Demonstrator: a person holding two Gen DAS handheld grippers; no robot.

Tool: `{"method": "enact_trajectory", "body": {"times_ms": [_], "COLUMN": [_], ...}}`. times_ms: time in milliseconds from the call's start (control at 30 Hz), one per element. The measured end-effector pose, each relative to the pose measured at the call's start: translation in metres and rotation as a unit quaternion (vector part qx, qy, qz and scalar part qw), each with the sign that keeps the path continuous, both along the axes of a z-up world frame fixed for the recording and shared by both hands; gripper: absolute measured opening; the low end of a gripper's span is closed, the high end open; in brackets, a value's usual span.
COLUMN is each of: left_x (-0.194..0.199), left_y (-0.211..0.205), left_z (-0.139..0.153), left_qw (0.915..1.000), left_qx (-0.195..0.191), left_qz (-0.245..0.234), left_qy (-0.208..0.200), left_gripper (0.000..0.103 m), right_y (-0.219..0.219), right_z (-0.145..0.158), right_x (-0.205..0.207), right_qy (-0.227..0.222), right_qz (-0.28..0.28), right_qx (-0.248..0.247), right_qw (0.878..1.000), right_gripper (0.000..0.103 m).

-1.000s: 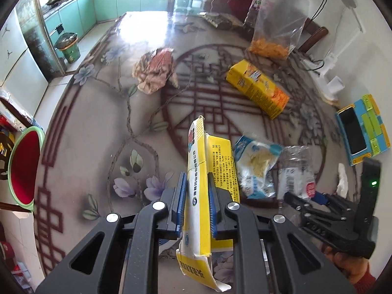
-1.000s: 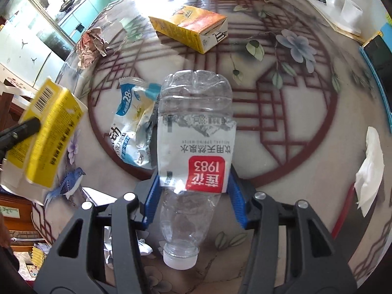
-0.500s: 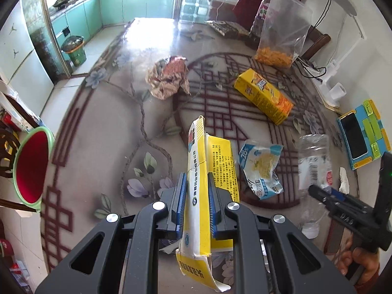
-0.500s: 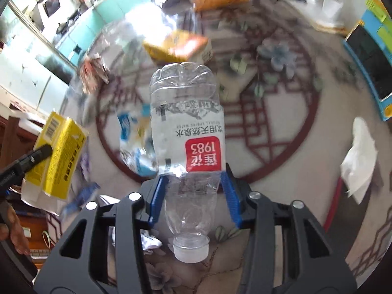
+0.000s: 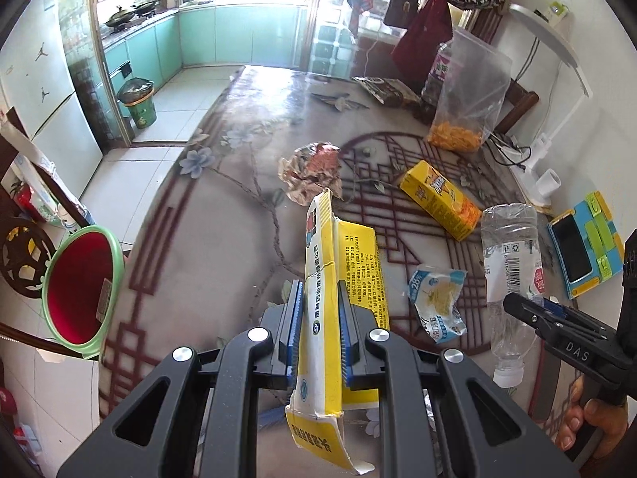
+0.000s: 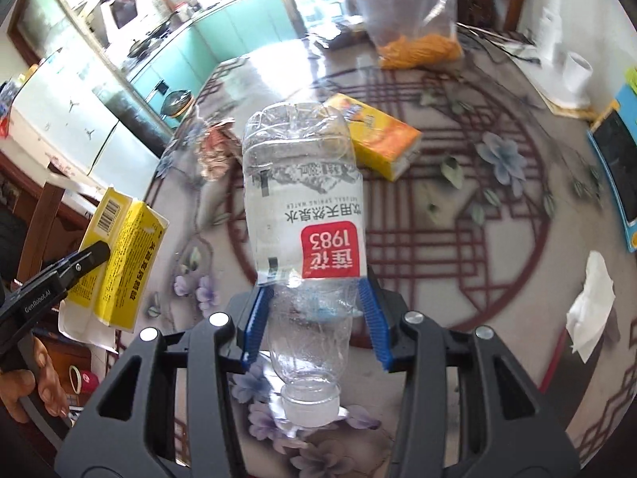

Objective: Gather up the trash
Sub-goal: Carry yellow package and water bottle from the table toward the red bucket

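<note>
Since the earlier frame both grippers have risen above the worktop (image 5: pixel 223 215). Left gripper (image 5: pixel 320 332): jaws clamped on the flattened yellow carton (image 5: pixel 326 310). Right gripper (image 6: pixel 312 318): jaws, just closing further, clamped on the inverted clear bottle (image 6: pixel 302 215), label "1983".

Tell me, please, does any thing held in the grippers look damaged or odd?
Yes. The yellow carton in the left gripper is squashed flat, with its bottom flap torn open. The plastic bottle in the right gripper hangs cap down, and its wall is dented and crumpled where the blue pads squeeze it.
</note>
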State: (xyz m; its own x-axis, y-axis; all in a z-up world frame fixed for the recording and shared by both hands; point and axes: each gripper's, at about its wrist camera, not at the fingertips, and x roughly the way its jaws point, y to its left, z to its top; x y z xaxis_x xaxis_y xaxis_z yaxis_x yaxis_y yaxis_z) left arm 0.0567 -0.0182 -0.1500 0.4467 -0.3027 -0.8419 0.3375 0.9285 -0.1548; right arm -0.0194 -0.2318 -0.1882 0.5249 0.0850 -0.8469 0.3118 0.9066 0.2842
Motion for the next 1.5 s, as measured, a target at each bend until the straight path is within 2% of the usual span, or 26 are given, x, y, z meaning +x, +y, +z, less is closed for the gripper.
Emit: {"method": "enact_trajectory", "body": {"times_ms": [200, 700, 1167, 1500], "left_x": [0.007, 0.035, 0.067, 0.082], "left_y": [0.031, 0.113, 0.184, 0.222], "left_z": [0.002, 0.002, -0.011, -0.021], "left_qw": [0.9999, 0.9996, 0.9993, 0.9988], "left_qx": [-0.007, -0.020, -0.027, -0.031], "left_qz": [0.014, 0.021, 0.024, 0.033], "left_qy": [-0.003, -0.003, 0.009, 0.020], "left_gripper": [0.014, 0.014, 0.014, 0.014], "right_y": [0.030, 0.122, 0.203, 0.242], "right_z": [0.010, 0.026, 0.036, 0.038], "right_x": [0.017, 0.051, 0.079, 0.097], "right_qy": [-0.004, -0.007, -0.012, -0.007], "right_qz": [0.023, 0.039, 0.047, 0.064], "right_qx": [-0.007, -0.024, -0.036, -0.044], "right_qw": [1.000, 0.999, 0.998, 0.997], "right_gripper": [0.043, 0.043, 0.043, 0.043]}}
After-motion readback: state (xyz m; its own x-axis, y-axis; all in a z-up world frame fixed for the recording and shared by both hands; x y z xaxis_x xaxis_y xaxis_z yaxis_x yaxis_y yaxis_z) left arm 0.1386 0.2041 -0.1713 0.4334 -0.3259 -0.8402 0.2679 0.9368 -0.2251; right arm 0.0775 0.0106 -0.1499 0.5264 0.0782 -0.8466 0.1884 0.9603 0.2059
